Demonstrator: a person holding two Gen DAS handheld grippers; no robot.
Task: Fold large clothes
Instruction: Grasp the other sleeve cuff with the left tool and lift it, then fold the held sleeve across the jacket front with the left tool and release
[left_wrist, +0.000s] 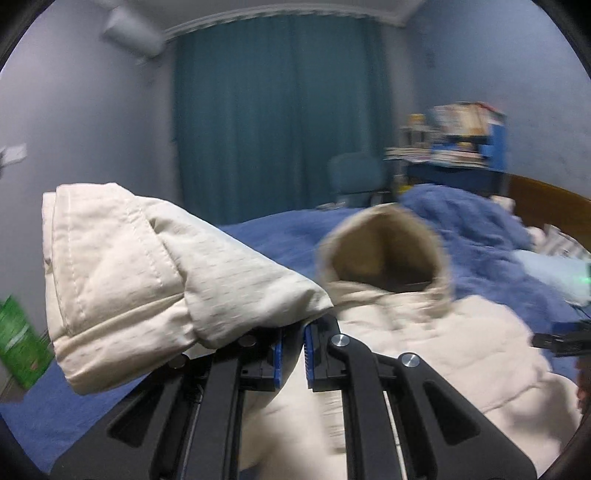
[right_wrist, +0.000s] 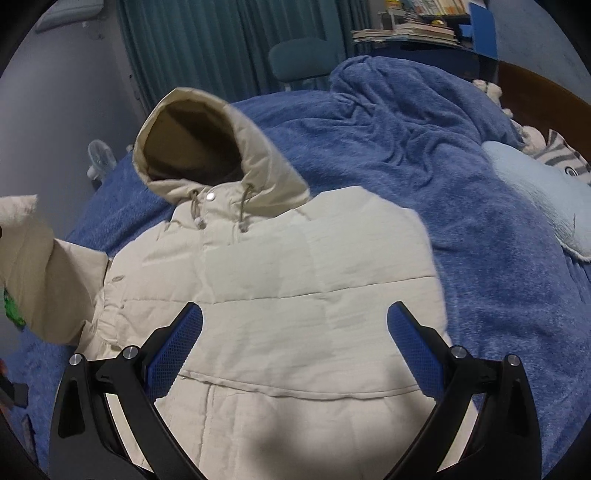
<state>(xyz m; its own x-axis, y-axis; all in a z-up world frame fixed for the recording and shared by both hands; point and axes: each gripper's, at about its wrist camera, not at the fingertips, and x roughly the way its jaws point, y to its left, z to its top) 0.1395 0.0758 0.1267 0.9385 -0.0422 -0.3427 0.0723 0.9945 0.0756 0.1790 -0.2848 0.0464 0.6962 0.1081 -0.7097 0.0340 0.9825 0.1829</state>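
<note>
Sleeve (left_wrist: 147, 273) pinched in L gripper (left_wrist: 291, 354), lifted off bed (left_wrist: 258, 229). R gripper (right_wrist: 295, 347) spread wide, empty, jacket (right_wrist: 277, 280) right under it.

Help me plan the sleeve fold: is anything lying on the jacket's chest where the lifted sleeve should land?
Nothing visible does. The left tongs hold the sleeve raised beside the jacket, whose front panel lies bare on the blue blanket. The open right tongs hover above it, not touching.
</note>
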